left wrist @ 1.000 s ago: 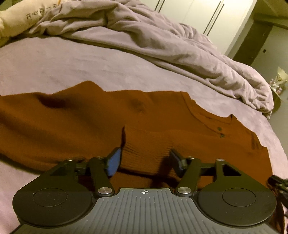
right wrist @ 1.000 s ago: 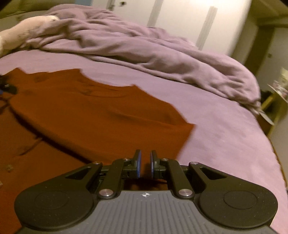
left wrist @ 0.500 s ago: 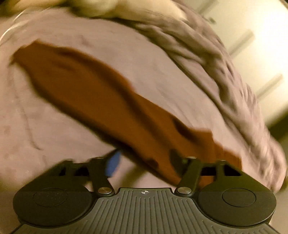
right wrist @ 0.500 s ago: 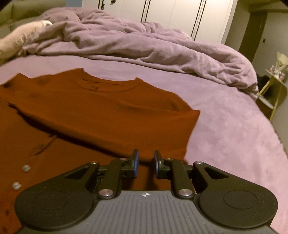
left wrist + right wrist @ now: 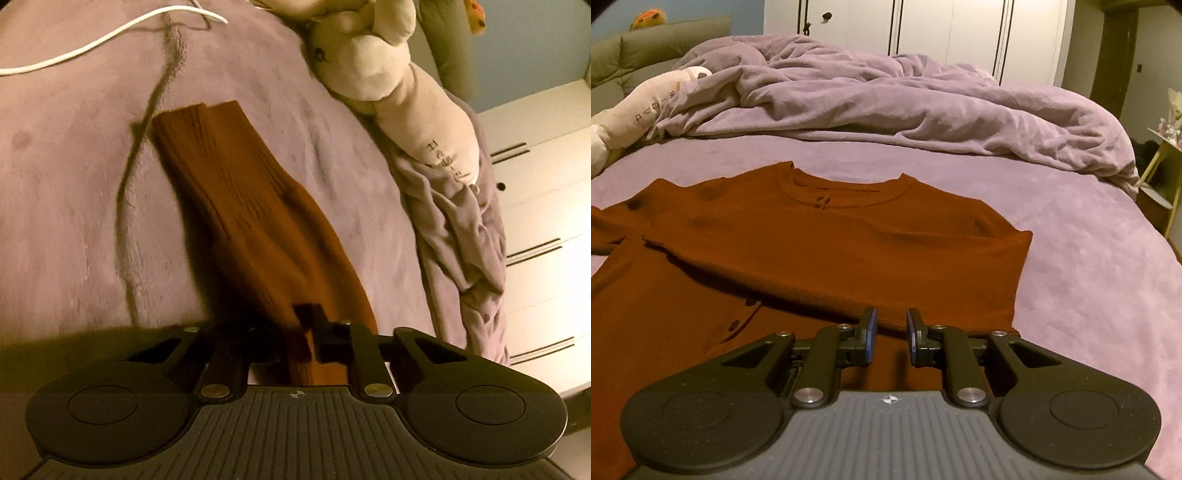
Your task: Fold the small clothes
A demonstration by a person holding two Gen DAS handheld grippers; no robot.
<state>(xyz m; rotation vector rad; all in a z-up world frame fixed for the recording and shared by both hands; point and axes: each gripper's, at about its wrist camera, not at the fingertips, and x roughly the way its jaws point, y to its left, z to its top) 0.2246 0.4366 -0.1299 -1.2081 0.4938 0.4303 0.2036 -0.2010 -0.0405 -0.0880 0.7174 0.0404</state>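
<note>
- On the purple bed sheet (image 5: 1089, 258), your rust-brown sweater (image 5: 831, 240) lies flat, neckline toward the heaped duvet (image 5: 905, 103) and hem toward you; its near edge is cut off behind the right gripper (image 5: 889, 339).
- Your right gripper hovers just above the folded-over right side of the sweater, its two blue-padded fingers (image 5: 868, 334) parted by a narrow gap with nothing between them.
- In the left wrist view, one sleeve (image 5: 258, 221) runs as a long ribbed band from the left gripper (image 5: 295, 339) up and to the left, cuff end farthest from you.
- Your left gripper has that sleeve between its fingers; the left finger is lost in shadow and cloth, so whether the grip is fully clamped is hard to make out, though the fabric passes between the fingers and looks pinched there.
- Count one sweater and two dark buttons (image 5: 733, 325) on the placket near the left; a mark at the collar is too small to read.
- One cream plush toy (image 5: 388, 74) lies beside the duvet, its head partly cropped; printed characters on it are not legible.
- One white cable (image 5: 92, 44) curls across the sheet, running off frame at left.
- White wardrobe doors (image 5: 942, 33) stand behind the bed.
</note>
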